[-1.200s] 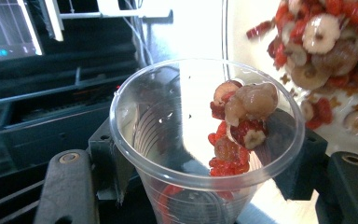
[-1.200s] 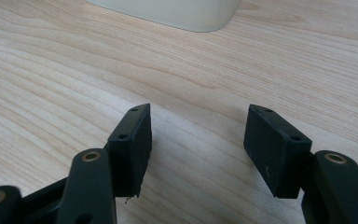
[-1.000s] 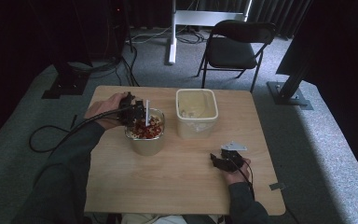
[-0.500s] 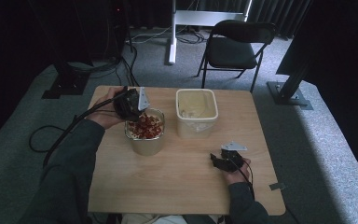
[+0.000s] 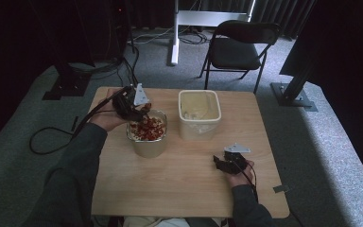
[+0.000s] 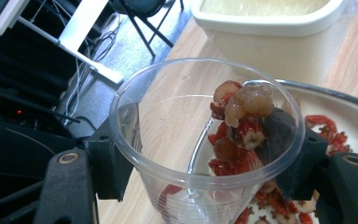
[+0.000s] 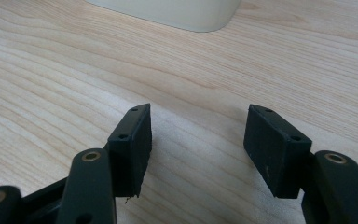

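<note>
- Left gripper (image 6: 205, 186) pinches clear cup (image 6: 200, 154), part-filled with dried fruit, tilted over glass bowl (image 5: 146, 135), frame centre-left.
- Right gripper (image 7: 198, 144) spread, empty, lower right.
- Beige tub (image 5: 199, 113) untouched; scooping likely midway.

Clear plastic cup (image 6: 168, 140), red dried fruit (image 6: 242, 135), cream tub (image 5: 199, 113).

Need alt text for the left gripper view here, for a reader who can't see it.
The left gripper clamps a clear plastic cup holding red and brown dried fruit, tilted above a bowl of the same mix. A cream container stands behind on the wooden table.
</note>
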Available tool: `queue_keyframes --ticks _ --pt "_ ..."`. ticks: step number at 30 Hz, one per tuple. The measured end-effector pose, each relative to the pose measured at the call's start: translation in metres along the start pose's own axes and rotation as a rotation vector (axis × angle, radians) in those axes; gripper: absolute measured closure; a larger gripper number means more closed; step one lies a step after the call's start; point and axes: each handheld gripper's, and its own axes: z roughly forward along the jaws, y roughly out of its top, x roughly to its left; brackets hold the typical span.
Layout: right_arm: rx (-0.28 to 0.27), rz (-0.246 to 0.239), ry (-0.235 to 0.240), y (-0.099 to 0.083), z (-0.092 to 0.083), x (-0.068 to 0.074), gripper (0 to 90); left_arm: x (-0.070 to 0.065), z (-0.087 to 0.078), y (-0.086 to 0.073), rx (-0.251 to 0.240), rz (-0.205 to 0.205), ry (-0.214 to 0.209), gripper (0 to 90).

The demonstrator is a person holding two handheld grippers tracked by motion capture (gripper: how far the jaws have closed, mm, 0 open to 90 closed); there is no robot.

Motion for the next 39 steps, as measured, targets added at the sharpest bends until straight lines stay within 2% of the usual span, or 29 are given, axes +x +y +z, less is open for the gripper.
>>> queue_keyframes --ticks 12,19,21,23,32,36,39 --pt "0.001 -0.001 0.003 0.000 0.000 0.000 40.2 0.004 -0.004 0.010 -0.109 -0.122 -0.067 33.3" --pt "0.011 0.004 0.000 0.002 0.000 0.000 40.0 0.004 -0.001 0.014 -0.151 -0.162 -0.103 33.3" --pt "0.030 0.007 0.000 0.005 0.000 0.002 40.7 0.003 0.000 0.016 -0.168 -0.184 -0.122 33.3" --pt "0.021 0.002 0.004 0.007 -0.002 0.004 40.8 0.002 0.001 0.017 -0.182 -0.200 -0.133 33.3" --pt "-0.059 -0.063 0.041 0.029 -0.018 0.026 39.6 -0.001 0.008 0.024 -0.232 -0.262 -0.178 33.3" --pt "-0.052 -0.094 0.023 0.029 -0.017 0.032 38.7 -0.002 0.011 0.030 -0.250 -0.280 -0.188 33.3" --pt "-0.037 -0.103 0.005 0.025 -0.015 0.031 38.4 -0.003 0.013 0.034 -0.275 -0.303 -0.205 33.3"
